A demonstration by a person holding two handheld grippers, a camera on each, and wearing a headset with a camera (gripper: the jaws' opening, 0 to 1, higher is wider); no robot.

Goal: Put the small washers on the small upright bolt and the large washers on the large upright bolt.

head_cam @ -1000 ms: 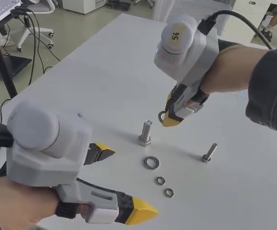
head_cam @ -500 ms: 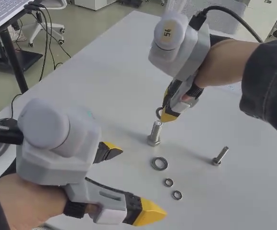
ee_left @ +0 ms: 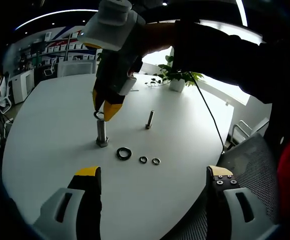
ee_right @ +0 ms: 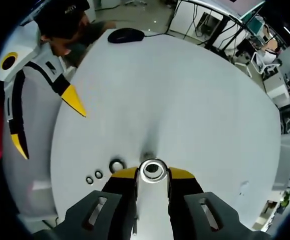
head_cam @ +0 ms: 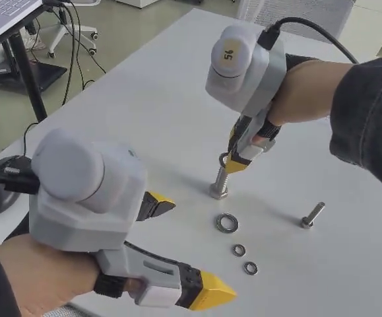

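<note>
The large upright bolt [head_cam: 219, 185] stands mid-table. My right gripper [head_cam: 233, 165] hangs just over it, shut on a large washer [head_cam: 223, 160] held at the bolt's top [ee_left: 101, 134]. In the right gripper view that washer [ee_right: 152, 170] sits between the yellow fingertips. Another large washer [head_cam: 227, 222] and two small washers [head_cam: 239, 250] [head_cam: 251, 268] lie flat on the table. The small bolt [head_cam: 311, 215] stands to the right, with nothing on it. My left gripper [head_cam: 204, 247] is open near the front edge, its jaws [ee_left: 153, 175] apart and empty.
The white table [head_cam: 144, 99] is bare around the bolts. A black mouse [ee_right: 126, 35] lies at the table's left edge. A laptop stand with cables [head_cam: 19, 46] and office chairs stand on the floor beyond the left edge.
My right gripper has carried its washer left, from beside the large bolt to right over its top. The left gripper has held its place. The head camera has shifted slightly.
</note>
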